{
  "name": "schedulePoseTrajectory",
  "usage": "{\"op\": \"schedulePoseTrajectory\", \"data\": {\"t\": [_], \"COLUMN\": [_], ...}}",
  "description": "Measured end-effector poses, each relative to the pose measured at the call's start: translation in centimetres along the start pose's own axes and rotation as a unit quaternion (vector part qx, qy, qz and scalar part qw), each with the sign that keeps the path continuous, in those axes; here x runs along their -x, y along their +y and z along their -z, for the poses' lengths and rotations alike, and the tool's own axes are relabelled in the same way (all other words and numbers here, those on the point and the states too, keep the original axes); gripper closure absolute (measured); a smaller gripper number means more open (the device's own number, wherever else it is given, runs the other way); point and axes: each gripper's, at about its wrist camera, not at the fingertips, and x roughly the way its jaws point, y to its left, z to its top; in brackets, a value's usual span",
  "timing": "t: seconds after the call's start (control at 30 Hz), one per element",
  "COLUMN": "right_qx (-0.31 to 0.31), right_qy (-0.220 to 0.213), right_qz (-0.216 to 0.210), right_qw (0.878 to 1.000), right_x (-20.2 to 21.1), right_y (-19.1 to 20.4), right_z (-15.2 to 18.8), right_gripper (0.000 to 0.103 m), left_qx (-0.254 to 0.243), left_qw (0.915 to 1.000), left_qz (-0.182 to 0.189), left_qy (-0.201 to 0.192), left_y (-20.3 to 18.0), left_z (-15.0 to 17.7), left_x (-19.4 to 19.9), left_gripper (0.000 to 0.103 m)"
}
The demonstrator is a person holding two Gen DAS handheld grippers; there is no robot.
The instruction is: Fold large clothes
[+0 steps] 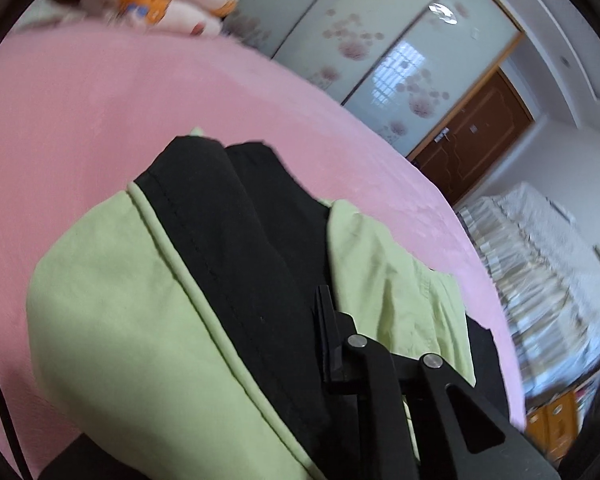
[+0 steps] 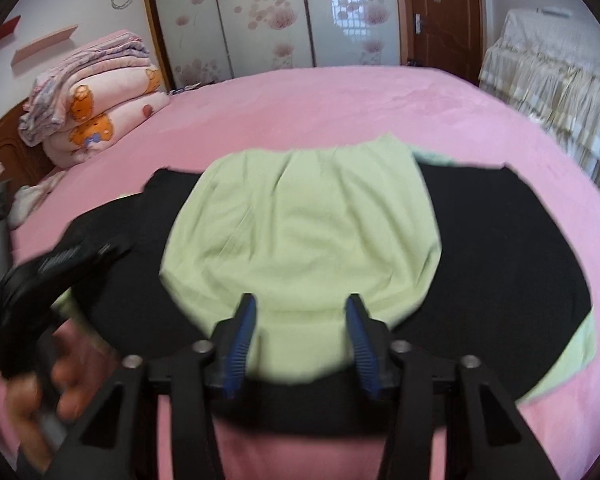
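Looking down over the pink bed [image 2: 340,96], you see the green and black garment [image 2: 300,224] spread flat on it, your right gripper [image 2: 302,320] hovering with jaws parted around nothing, while your left gripper [image 1: 326,316] is closed, its grip unclear.

Bedroom: bed [image 2: 340,92] under pink cover; folded quilts [image 2: 96,100] stacked at the wooden headboard [image 2: 4,148]; sliding wardrobe doors [image 2: 260,12] with floral print; brown door [image 2: 444,12]; furniture draped in ruffled cloth [image 2: 552,80].
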Motion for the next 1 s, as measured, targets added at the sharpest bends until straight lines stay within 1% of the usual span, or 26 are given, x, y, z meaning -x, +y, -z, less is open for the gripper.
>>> {"op": "schedulePoseTrajectory", "data": {"t": [0.03,0.07,0.1,0.13,0.2,0.27,0.3,0.33,0.4,0.53,0.6,0.7,0.77,0.8,0.83,0.87,0.9,0.97,1.0], "right_qx": [0.007,0.012,0.02,0.025,0.035,0.051,0.058,0.07,0.085,0.046,0.022,-0.011,-0.038,-0.057,-0.084,-0.104,-0.135,-0.183,-0.205], "right_qy": [-0.002,-0.003,-0.003,0.0,0.02,0.061,0.081,0.085,0.08,0.088,0.09,0.094,0.098,0.103,0.111,0.116,0.121,0.118,0.113], "right_qz": [0.005,0.012,0.021,0.022,0.018,0.0,-0.007,-0.002,0.002,-0.028,-0.049,-0.081,-0.11,-0.133,-0.16,-0.178,-0.2,-0.217,-0.199], "right_qw": [1.0,1.0,1.0,0.999,0.999,0.997,0.995,0.994,0.993,0.995,0.994,0.992,0.988,0.984,0.977,0.971,0.963,0.952,0.952], "right_x": [-0.7,-1.3,-2.2,-2.9,-5.0,-7.2,-8.2,-8.8,-8.8,-8.7,-8.6,-8.4,-8.0,-7.7,-7.4,-7.0,-6.3,-4.5,-3.2], "right_y": [0.1,0.2,0.4,0.5,0.8,1.3,1.5,1.8,2.0,0.6,-0.2,-1.5,-2.8,-3.6,-4.9,-5.9,-7.6,-10.9,-13.1], "right_z": [-0.8,-1.4,-2.0,-2.4,-2.9,-2.3,-1.9,-1.3,-0.9,-0.8,-0.8,-0.3,-0.1,0.0,0.2,0.4,0.7,1.6,2.2], "right_gripper": [0.073,0.079,0.082,0.082,0.084,0.086,0.086,0.086,0.086,0.086,0.086,0.086,0.086,0.086,0.088,0.091,0.091,0.091,0.09], "left_qx": [-0.009,-0.021,-0.031,-0.042,-0.065,-0.087,-0.096,-0.103,-0.126,-0.15,-0.169,-0.212,-0.243,-0.263,-0.284,-0.3,-0.315,-0.337,-0.347], "left_qw": [0.9999,0.9998,0.9995,0.999,0.9976,0.9958,0.9952,0.9945,0.9917,0.9884,0.9853,0.9771,0.9697,0.9643,0.9581,0.9531,0.948,0.9392,0.9349], "left_qz": [-0.001,-0.002,-0.003,-0.005,-0.01,-0.006,-0.001,-0.002,-0.01,0.004,0.007,0.01,0.017,0.022,0.028,0.034,0.043,0.064,0.075], "left_qy": [-0.003,-0.007,-0.011,-0.016,-0.022,-0.027,-0.021,-0.02,-0.027,-0.025,-0.024,-0.021,-0.022,-0.023,-0.024,-0.025,-0.023,-0.012,-0.005], "left_y": [-0.2,-0.6,-1.0,-1.5,-2.5,-3.5,-4.1,-4.5,-5.9,-8.6,-10.2,-13.4,-16.1,-17.7,-19.4,-20.9,-22.3,-25.0,-26.2], "left_z": [0.0,-0.2,-0.2,-0.3,-0.4,-0.4,-0.4,-0.4,-0.3,-0.8,-0.8,-0.3,0.5,1.1,1.8,2.5,3.3,5.1,6.2], "left_x": [0.5,0.8,1.1,1.4,2.1,2.6,2.6,2.8,3.0,3.1,3.0,3.0,3.0,3.0,3.0,3.0,3.0,2.7,2.4], "left_gripper": [0.094,0.095,0.095,0.095,0.095,0.095,0.095,0.095,0.095,0.095,0.095,0.095,0.095,0.094,0.094,0.094,0.094,0.094,0.094]}}
